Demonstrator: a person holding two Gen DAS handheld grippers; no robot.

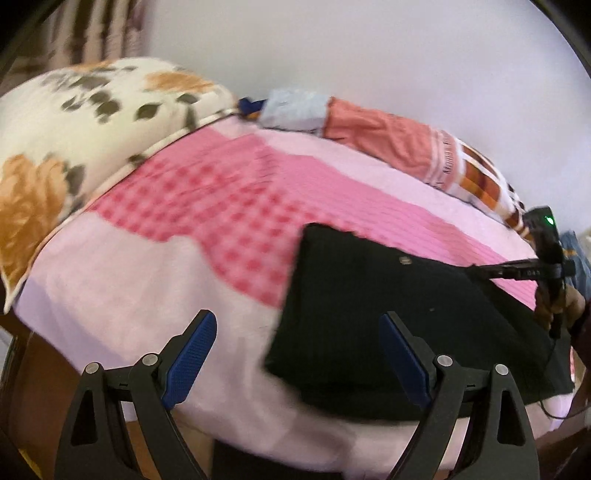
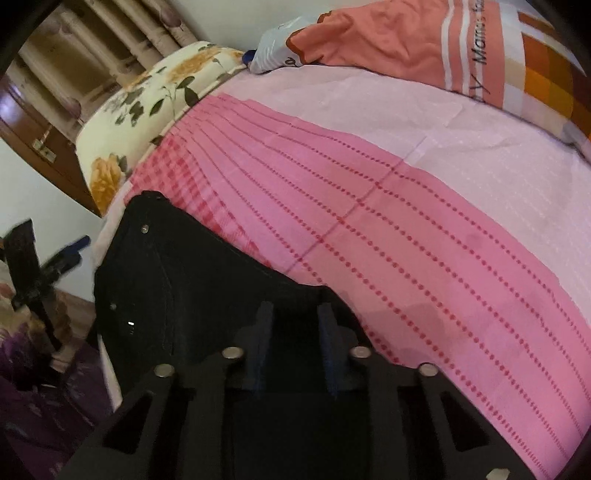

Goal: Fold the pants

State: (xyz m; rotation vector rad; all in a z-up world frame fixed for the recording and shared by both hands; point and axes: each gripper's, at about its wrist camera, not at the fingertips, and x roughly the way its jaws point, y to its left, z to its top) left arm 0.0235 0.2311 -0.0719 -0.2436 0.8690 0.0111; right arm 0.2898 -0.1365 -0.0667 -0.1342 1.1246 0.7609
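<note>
Black pants (image 1: 369, 288) lie folded into a dark block on the pink bed sheet (image 1: 147, 280), with a metal button showing on top. My left gripper (image 1: 298, 318) hovers open over the pants' near left edge, blue pads wide apart, nothing held. My right gripper (image 1: 476, 267) reaches in from the right onto the pants' far right edge, with a hand (image 1: 561, 306) on its grip. In the right wrist view its jaws (image 2: 295, 314) stand narrow with black fabric of the pants (image 2: 166, 277) between them. The left gripper (image 2: 68, 253) shows blurred at the far left.
A floral pillow (image 1: 81, 122) lies at the bed's far left. A folded orange and checked blanket (image 1: 388, 133) lies along the wall at the back. Curtains (image 2: 122, 33) and a wooden door (image 2: 33, 147) stand beyond the pillow. The bed's near edge (image 1: 258, 432) drops off just below the left gripper.
</note>
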